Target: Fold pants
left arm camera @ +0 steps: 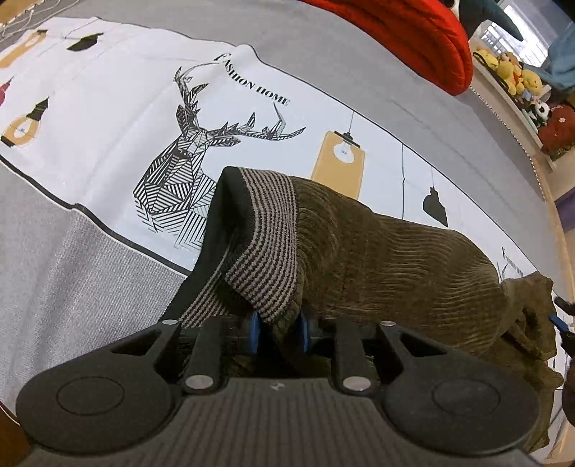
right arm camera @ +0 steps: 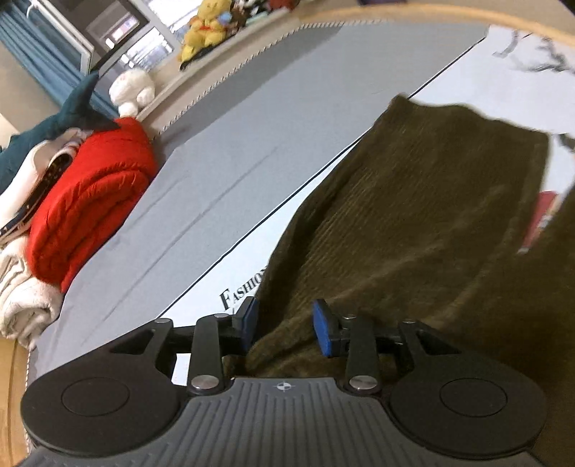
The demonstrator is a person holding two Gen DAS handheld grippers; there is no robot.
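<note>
Left wrist view: the left gripper [left arm camera: 279, 332] is clamped on the striped waistband [left arm camera: 266, 244] of the olive corduroy pants [left arm camera: 388, 258], which lie across a printed bed sheet [left arm camera: 107, 107]. Print reads "FASHION HOME" beside a deer graphic [left arm camera: 190, 158]. A red quilt [left arm camera: 406, 32] lies far right.

Right wrist view: the right gripper [right arm camera: 285, 327] pads press bunched pants fabric. Red quilt and plush toys [right arm camera: 205, 25] occupy the far left.
</note>
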